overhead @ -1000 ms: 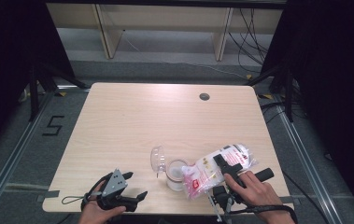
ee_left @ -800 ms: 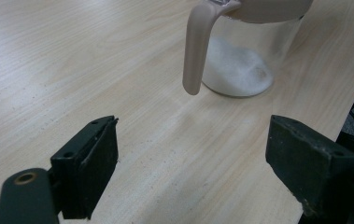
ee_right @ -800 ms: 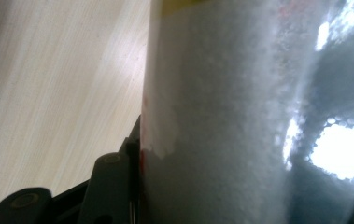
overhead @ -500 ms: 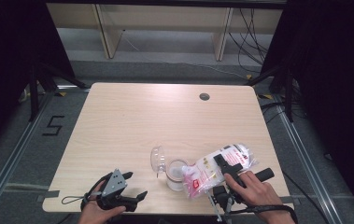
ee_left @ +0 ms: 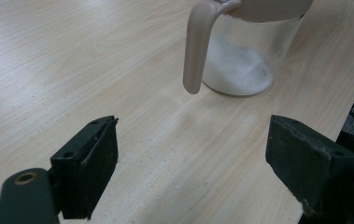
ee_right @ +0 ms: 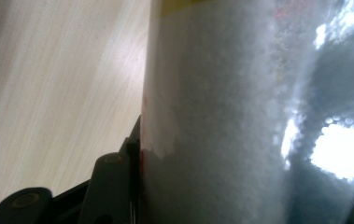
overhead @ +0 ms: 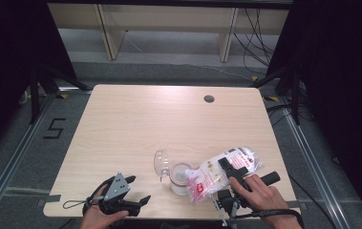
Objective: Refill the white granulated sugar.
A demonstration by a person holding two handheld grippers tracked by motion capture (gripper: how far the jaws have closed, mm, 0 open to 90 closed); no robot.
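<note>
Bag of white granules tipped over clear jug at worktop's near edge; nothing shifted in the last second.

Bag (overhead: 221, 169) clamped in half-closed right gripper (overhead: 231, 168), mouth down at jug (overhead: 178, 177); white heap inside, pouring likely unfinished. Left gripper (overhead: 138, 191) wide open, empty, near left corner.

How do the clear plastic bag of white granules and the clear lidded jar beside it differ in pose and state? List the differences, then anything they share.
The clear plastic bag of white granules is tilted, its mouth over the jar; the clear jar stands upright on the wooden table.
The bag is gripped by the right gripper; the jar stands free, its lid flipped open.
The bag is soft and printed red; the jar is rigid and plain.
Both hold white granules.
</note>
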